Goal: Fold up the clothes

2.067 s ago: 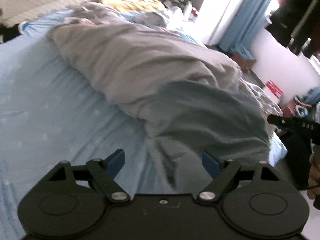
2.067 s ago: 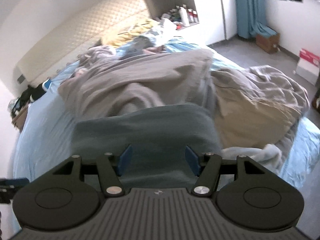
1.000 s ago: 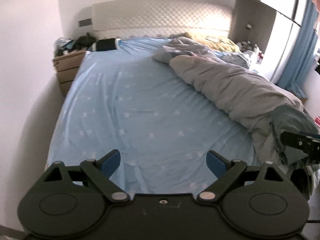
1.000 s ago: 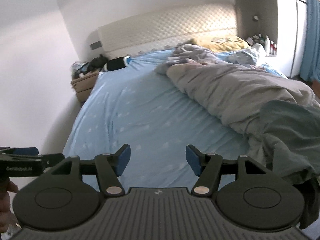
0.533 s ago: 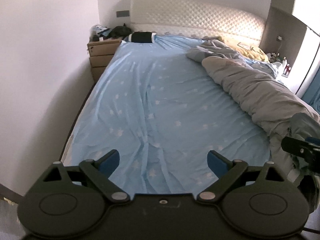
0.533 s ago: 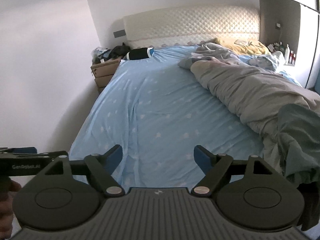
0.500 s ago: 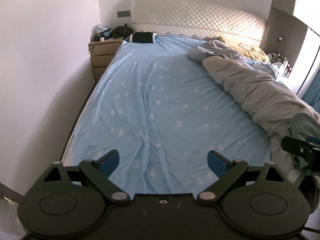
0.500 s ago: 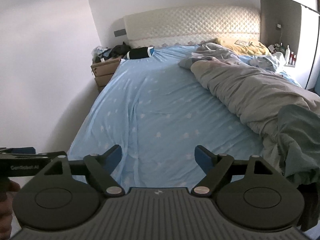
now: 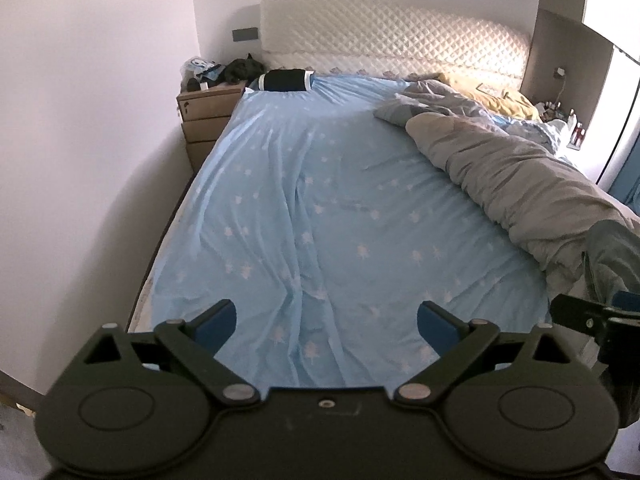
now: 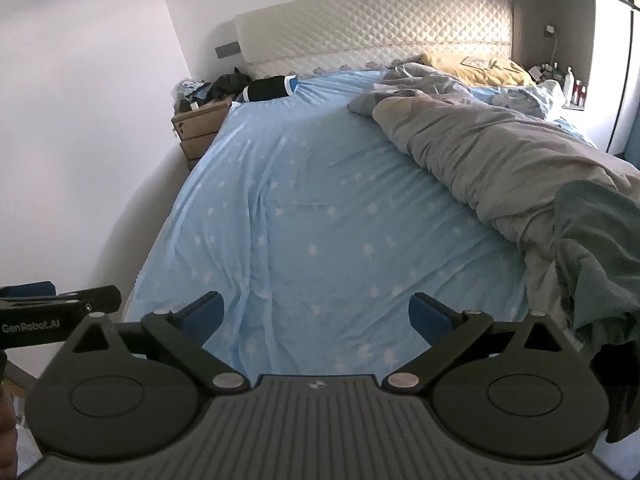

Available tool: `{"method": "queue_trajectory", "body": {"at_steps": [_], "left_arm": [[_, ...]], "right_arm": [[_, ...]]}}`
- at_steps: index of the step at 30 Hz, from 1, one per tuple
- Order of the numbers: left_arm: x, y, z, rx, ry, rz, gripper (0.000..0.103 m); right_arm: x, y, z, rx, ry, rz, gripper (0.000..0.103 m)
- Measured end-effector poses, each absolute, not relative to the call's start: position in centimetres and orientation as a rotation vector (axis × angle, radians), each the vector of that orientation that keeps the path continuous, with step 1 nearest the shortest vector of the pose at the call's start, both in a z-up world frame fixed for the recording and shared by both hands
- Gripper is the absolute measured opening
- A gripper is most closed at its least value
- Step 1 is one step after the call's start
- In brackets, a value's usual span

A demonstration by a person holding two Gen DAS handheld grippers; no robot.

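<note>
A dark grey-green garment (image 10: pixel 592 248) lies crumpled over the near end of the grey duvet (image 10: pixel 500 160) at the right of the bed; it also shows in the left wrist view (image 9: pixel 612 248). My left gripper (image 9: pixel 326 320) is open and empty, held above the foot of the bed over the light blue star-print sheet (image 9: pixel 320 208). My right gripper (image 10: pixel 316 314) is open and empty, beside it over the same sheet (image 10: pixel 312 208). Each gripper's side shows at the edge of the other's view.
A wooden nightstand (image 9: pixel 208 120) with clutter stands at the bed's far left by the white wall. A quilted headboard (image 9: pixel 392 48) is behind. A black rolled item (image 9: pixel 285 80) lies at the head. A yellow pillow (image 10: pixel 476 66) and a shelf with bottles (image 10: pixel 570 84) are far right.
Both grippers have swung left and pulled back from the garment and duvet to face the bare sheet. The right jaws have opened wider. In the last half second the views hardly move.
</note>
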State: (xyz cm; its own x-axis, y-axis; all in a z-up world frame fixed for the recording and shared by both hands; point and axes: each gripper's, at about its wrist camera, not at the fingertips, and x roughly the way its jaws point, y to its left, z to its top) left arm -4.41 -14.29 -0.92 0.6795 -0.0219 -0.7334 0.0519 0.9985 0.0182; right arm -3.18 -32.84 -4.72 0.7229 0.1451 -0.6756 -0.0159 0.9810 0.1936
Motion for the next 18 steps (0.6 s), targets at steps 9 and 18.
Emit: {"method": "queue_trajectory", "body": {"at_steps": [9,18], "left_arm": [[-3.6,-14.7,-1.3,0.057,0.818,-0.066,0.099],[-3.2,-14.8,-2.0,0.066,0.831,-0.086,0.099]], "right_arm": [[-3.8,-32.3,-4.7,0.163,0.758,0.040,0.101],[-3.2,-32.4,-5.0,0.157,0.762,0.014,0.101]]}}
